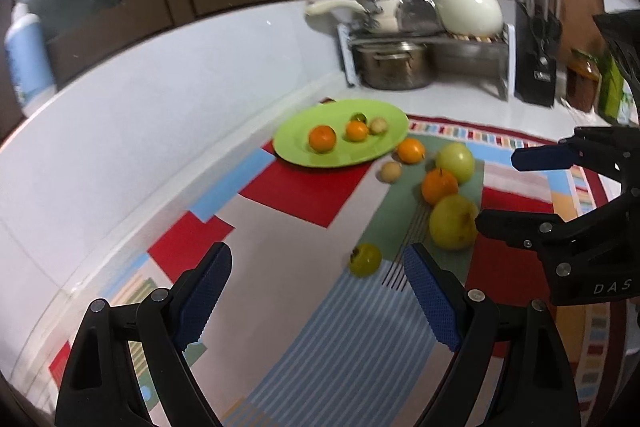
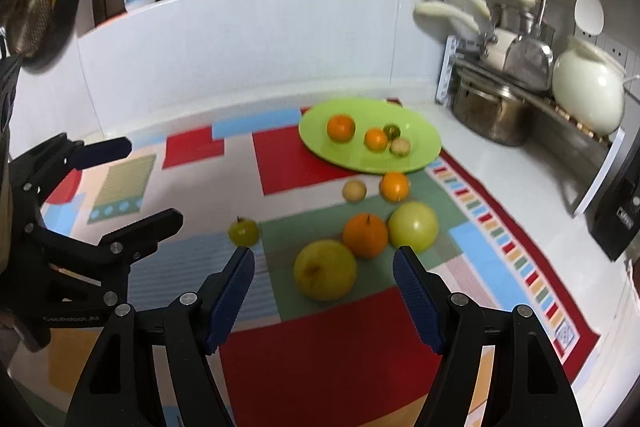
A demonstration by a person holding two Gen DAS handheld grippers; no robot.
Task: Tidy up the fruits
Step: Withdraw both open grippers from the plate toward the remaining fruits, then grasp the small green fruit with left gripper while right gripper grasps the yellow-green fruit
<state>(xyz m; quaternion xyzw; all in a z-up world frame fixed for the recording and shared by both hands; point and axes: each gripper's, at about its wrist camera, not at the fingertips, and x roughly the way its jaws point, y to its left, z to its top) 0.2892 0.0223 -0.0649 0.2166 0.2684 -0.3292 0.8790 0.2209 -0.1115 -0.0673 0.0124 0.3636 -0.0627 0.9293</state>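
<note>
Your left gripper (image 1: 316, 291) has its fingers spread wide with nothing between them, hovering over the striped part of the patchwork mat (image 1: 288, 211). A small yellow-green fruit (image 1: 365, 259) lies on the mat just beyond its right finger.

Your right gripper (image 2: 324, 297) is also open and empty, its blue pads (image 2: 232, 301) on either side of a large yellow apple (image 2: 325, 270) that lies ahead of them, untouched. Just beyond the apple an orange (image 2: 365, 235) and a pale green apple (image 2: 413, 227) lie close together. Farther back are a smaller orange (image 2: 394, 186) and a small beige fruit (image 2: 354, 190), both near the rim of the green plate (image 2: 320, 135).

The plate rests at the far end of the mat and holds two oranges and two small fruits. Behind it on the counter stands a dish rack (image 2: 520, 83) with pots.
</note>
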